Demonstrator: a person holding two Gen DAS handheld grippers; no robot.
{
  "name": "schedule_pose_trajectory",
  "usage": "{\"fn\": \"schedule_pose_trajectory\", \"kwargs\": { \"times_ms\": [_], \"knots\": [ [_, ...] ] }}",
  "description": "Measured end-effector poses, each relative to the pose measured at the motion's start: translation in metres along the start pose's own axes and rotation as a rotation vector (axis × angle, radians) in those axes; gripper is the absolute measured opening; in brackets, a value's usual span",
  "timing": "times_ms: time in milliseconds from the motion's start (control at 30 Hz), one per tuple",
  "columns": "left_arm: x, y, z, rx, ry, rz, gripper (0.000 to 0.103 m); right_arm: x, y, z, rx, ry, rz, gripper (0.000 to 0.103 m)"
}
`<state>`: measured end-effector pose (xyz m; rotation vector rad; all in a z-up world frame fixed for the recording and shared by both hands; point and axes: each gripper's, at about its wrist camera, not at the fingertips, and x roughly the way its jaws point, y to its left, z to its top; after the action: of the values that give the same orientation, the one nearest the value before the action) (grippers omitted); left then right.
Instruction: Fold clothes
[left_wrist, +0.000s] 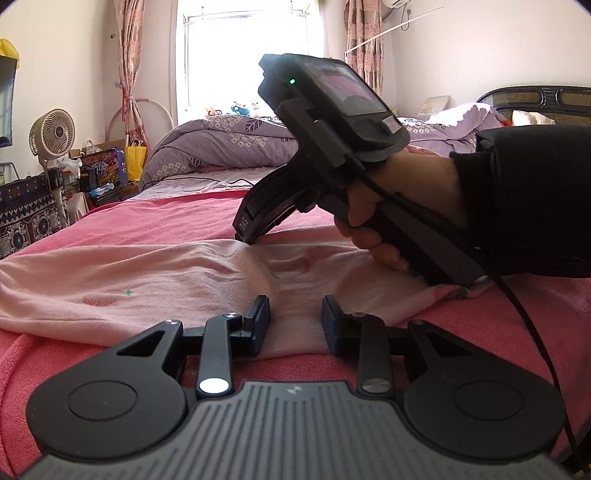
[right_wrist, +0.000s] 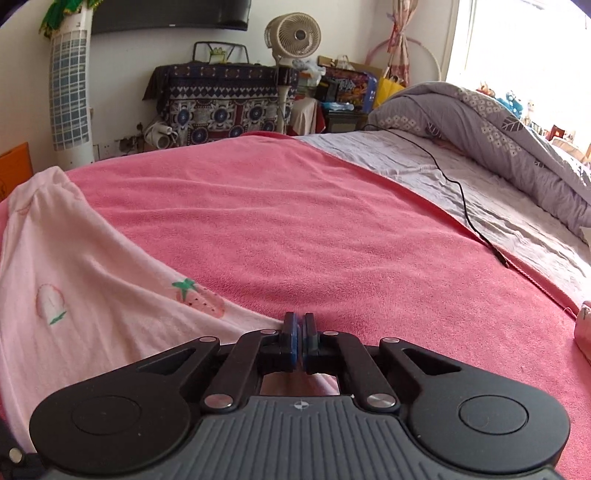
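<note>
A pale pink garment (left_wrist: 155, 280) with strawberry prints lies spread on the pink bedspread (left_wrist: 166, 218). My left gripper (left_wrist: 295, 321) is open at the garment's near edge, and fabric lies between its two fingers. A hand in a black sleeve holds my right gripper (left_wrist: 246, 238), tip down on the garment's far edge. In the right wrist view the right gripper (right_wrist: 299, 334) is shut, with the edge of the pink garment (right_wrist: 92, 295) running into its pads beside a strawberry print (right_wrist: 201, 299).
A rolled lilac quilt (left_wrist: 221, 144) lies at the back of the bed, with a black cable (right_wrist: 461, 192) across the grey sheet. A standing fan (left_wrist: 51, 136), a cloth-covered table (right_wrist: 221, 99) and bags stand beyond the bed. The headboard (left_wrist: 535, 96) is at the right.
</note>
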<state>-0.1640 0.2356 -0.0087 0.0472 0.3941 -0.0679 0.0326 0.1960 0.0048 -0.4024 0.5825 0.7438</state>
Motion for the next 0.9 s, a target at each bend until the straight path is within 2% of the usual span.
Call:
{"fn": "schedule_pose_trajectory", "kwargs": {
  "times_ms": [67,233,300,367,433,467,533,567,600,633,667,733,800,900],
  "knots": [
    [-0.005,0.008,0.003,-0.031,-0.001,-0.015,0.038,0.007,-0.006,0.004,0.028,0.002,0.007,0.003],
    [-0.020,0.030,0.012,-0.111,-0.010,-0.045,0.041,-0.006,-0.036,0.013,0.143,-0.003,0.166,0.011],
    [-0.026,0.047,0.021,-0.107,-0.039,0.029,0.041,-0.017,-0.040,0.018,0.143,-0.024,0.217,0.014],
    [-0.024,0.063,0.028,-0.082,-0.039,0.124,0.042,-0.023,-0.036,0.026,0.133,-0.033,0.277,0.029],
    [-0.005,0.076,0.026,-0.044,0.060,0.229,0.042,-0.024,-0.017,0.034,0.075,-0.032,0.331,0.039],
    [0.000,0.080,0.019,-0.035,0.101,0.243,0.042,-0.024,-0.006,0.038,0.041,-0.030,0.358,0.047],
    [-0.007,0.079,0.009,-0.017,0.082,0.240,0.042,-0.019,0.024,0.042,-0.048,-0.008,0.389,0.062],
    [-0.010,0.079,0.008,-0.019,0.081,0.240,0.042,-0.016,0.039,0.041,-0.086,0.006,0.389,0.063],
    [-0.012,0.079,0.007,-0.025,0.079,0.239,0.041,-0.012,0.054,0.041,-0.123,0.020,0.389,0.060],
    [-0.013,0.079,0.006,-0.032,0.077,0.237,0.041,-0.009,0.069,0.040,-0.161,0.034,0.389,0.034],
    [-0.014,0.079,0.005,-0.040,0.074,0.234,0.041,-0.009,0.081,0.040,-0.179,0.026,0.379,0.015],
    [-0.014,0.081,0.003,-0.056,0.060,0.225,0.041,-0.012,0.090,0.044,-0.177,-0.011,0.339,0.006],
    [-0.015,0.081,0.001,-0.062,0.050,0.225,0.041,-0.013,0.095,0.050,-0.168,-0.036,0.294,0.005],
    [-0.019,0.076,-0.003,-0.061,0.030,0.236,0.041,0.010,0.095,0.056,-0.122,0.006,0.252,0.004]
  ]
}}
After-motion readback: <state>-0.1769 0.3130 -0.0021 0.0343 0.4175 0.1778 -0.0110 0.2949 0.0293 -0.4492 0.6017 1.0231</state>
